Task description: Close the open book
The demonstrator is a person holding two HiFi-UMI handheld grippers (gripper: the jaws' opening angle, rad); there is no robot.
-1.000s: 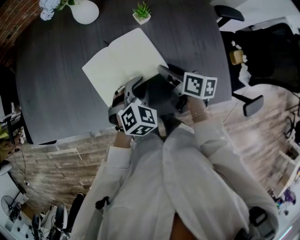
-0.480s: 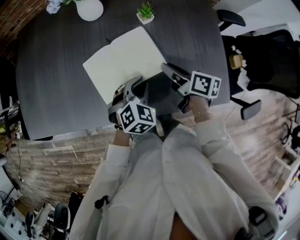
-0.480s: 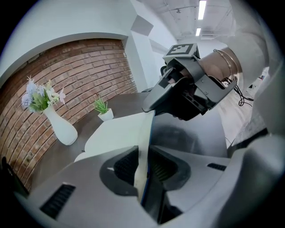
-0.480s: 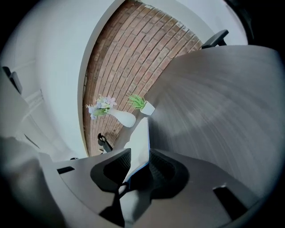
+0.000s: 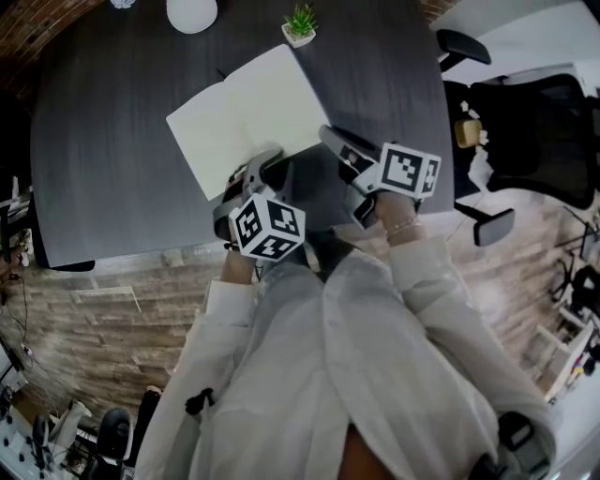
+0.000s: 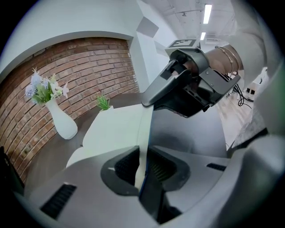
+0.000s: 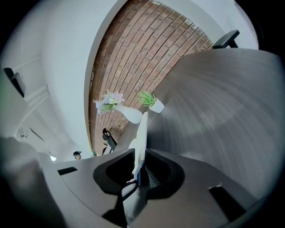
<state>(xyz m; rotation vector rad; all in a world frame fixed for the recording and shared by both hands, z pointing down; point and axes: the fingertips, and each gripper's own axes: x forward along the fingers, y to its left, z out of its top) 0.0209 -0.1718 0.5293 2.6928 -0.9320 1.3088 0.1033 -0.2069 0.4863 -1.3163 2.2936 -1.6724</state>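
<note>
Nearest, the person's white shirt (image 5: pixel 319 375) fills the lower head view, with both arms reaching over the near edge of the dark table (image 5: pixel 112 159). The left gripper (image 6: pixel 142 165) has its jaws pinched on the near edge of the book (image 5: pixel 248 122), on its right half, with cream pages and a dark blue cover caught between the pads. These jaws have just been closing. The right gripper (image 7: pixel 139 171) pinches that same half a little further right, the page edge and blue cover running up between its pads. Its jaws have just been closing too. The gripped half stands raised off the table with its dark cover toward the person. The left half lies flat and open, blank cream page up. Beyond the book, near the table's far edge, sit a small potted plant (image 5: pixel 300 23) and a white vase (image 5: pixel 192 11) with flowers. A brick wall (image 6: pixel 80 67) stands behind them.
</note>
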